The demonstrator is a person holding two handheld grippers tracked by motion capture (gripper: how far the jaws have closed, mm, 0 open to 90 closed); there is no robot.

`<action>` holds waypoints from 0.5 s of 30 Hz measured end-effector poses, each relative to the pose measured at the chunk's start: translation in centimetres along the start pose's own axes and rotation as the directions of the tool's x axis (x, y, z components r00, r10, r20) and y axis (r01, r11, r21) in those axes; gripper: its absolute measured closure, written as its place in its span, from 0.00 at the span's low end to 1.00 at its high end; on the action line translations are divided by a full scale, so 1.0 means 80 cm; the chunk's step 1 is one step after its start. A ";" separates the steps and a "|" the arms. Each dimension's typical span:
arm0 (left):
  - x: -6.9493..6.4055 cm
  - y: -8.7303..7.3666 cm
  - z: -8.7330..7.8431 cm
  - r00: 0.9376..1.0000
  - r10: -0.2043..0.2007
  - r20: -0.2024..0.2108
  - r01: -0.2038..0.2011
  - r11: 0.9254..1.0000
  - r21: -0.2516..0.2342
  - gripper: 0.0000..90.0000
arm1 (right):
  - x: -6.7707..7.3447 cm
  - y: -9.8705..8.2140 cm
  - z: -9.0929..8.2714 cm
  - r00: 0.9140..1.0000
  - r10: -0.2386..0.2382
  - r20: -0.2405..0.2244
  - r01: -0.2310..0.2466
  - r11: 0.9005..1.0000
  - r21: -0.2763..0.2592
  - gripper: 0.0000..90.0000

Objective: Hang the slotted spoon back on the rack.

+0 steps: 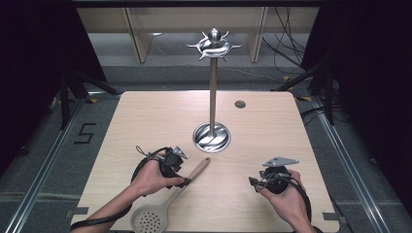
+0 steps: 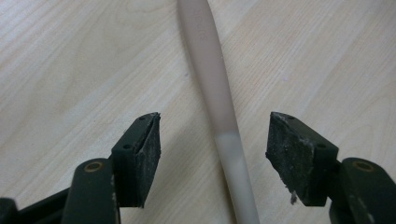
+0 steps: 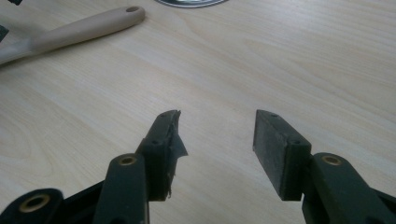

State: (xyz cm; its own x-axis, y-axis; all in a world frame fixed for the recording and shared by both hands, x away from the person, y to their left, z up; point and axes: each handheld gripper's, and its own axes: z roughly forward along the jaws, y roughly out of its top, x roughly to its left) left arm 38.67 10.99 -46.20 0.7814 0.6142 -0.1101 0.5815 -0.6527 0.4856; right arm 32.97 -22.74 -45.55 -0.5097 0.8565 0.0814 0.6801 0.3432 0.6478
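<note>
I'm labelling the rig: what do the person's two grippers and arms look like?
Both the left gripper and the right gripper have black jaws with brass-coloured rivets and worn, frayed pads. A black cable trails from each; the right carries a grey three-cornered plate. Forearms bare, no sleeves.

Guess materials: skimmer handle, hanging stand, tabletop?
Skimmer handle: matte beige, probably silicone or plastic; greyer toward the head. Hanging stand: polished metal, likely stainless; mirror glare on base. Tabletop: pale wood-grain, laminate or veneer, unclear which.

- left hand (image 1: 151,175) low near table's front, left gripper (image 2: 212,154) jaws wide apart, pointing down at table
- right hand (image 1: 286,196) holds right gripper (image 3: 217,149), jaws apart, nothing between
</note>
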 end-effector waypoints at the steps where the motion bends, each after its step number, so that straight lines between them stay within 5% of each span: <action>1: 0.000 0.000 0.000 1.000 -0.001 0.001 0.001 1.000 -0.001 0.38 | 0.003 0.001 -0.003 0.999 0.036 0.000 -0.036 0.999 0.012 0.57; 15: 0.002 0.012 0.005 0.999 -0.037 -0.021 0.037 0.999 0.001 0.39 | -0.008 0.001 -0.006 0.998 0.060 0.008 -0.060 0.998 -0.005 0.56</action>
State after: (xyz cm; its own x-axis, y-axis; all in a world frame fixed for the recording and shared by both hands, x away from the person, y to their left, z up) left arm 39.44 10.30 -46.06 0.7547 0.6469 -0.1094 0.6099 -0.6303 0.4803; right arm 33.08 -23.47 -45.21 -0.4640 0.8784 0.1143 0.7066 0.2892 0.6458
